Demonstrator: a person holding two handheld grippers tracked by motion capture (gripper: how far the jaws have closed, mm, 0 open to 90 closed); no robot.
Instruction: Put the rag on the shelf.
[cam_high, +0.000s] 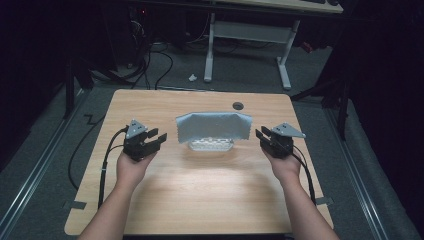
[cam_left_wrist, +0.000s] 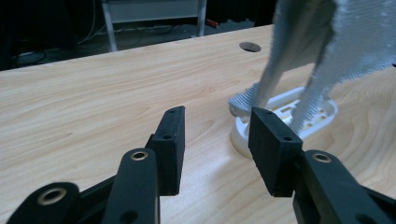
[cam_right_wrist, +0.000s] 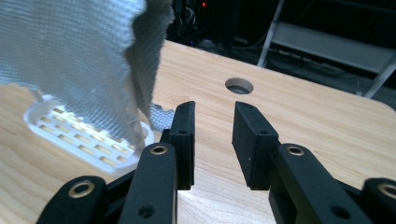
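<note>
A grey woven cloth (cam_high: 214, 126) spreads over a white slotted tray (cam_high: 211, 146) at the table's middle, its corners raised. In the left gripper view the cloth (cam_left_wrist: 327, 51) hangs down onto the tray (cam_left_wrist: 285, 116). My left gripper (cam_high: 159, 138) stands left of the cloth, apart from it, and its jaws (cam_left_wrist: 217, 116) are open with bare table between them. My right gripper (cam_high: 261, 135) stands to the cloth's right, also open and holding nothing (cam_right_wrist: 214, 109). In the right gripper view the cloth (cam_right_wrist: 70, 56) drapes over the tray (cam_right_wrist: 84, 140) to the left of the jaws.
The wooden table (cam_high: 200, 200) has a round cable hole (cam_high: 238, 105) near its far edge. Cables trail from both grippers off the table's sides. A white desk frame (cam_high: 247, 35) stands on the floor beyond the table.
</note>
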